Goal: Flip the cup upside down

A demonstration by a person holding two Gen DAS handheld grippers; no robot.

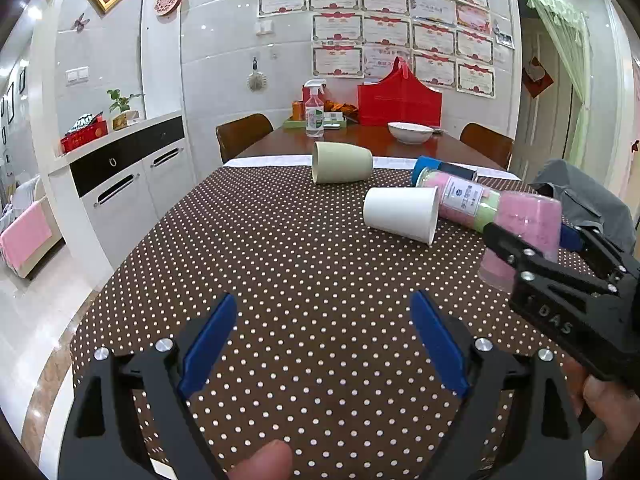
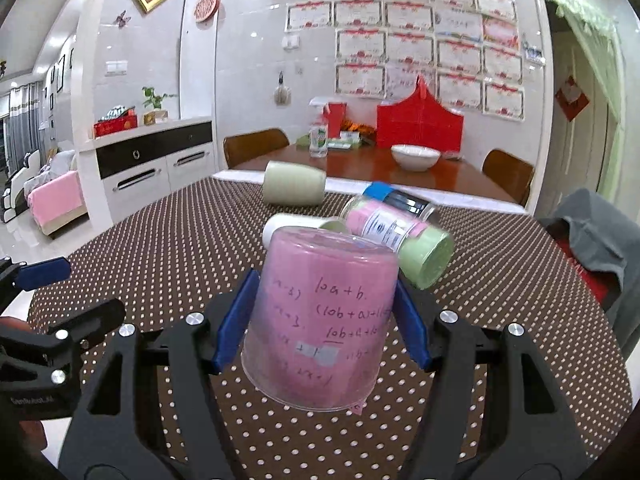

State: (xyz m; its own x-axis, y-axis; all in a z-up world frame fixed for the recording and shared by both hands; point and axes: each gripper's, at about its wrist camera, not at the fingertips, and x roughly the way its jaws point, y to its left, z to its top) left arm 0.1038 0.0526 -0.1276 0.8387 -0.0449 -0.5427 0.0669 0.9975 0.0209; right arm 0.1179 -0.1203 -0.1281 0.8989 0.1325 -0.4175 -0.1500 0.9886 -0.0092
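Note:
My right gripper (image 2: 324, 320) is shut on a clear pink cup (image 2: 320, 320) with handwriting inside. It holds the cup above the dotted tablecloth, base up and mouth down, slightly tilted. The same cup (image 1: 524, 236) and right gripper (image 1: 536, 248) show at the right of the left wrist view. My left gripper (image 1: 324, 340) is open and empty above the cloth near the table's front. A white paper cup (image 1: 400, 214) and a pale green cup (image 1: 342, 162) lie on their sides farther back.
A clear bottle with a blue cap (image 1: 456, 192) lies beside the white cup. A white bowl (image 1: 410, 132), a spray bottle (image 1: 315, 110) and a red bag (image 1: 400, 100) stand at the far end. Grey cloth (image 1: 580, 196) hangs at the right edge. Chairs stand at the far corners.

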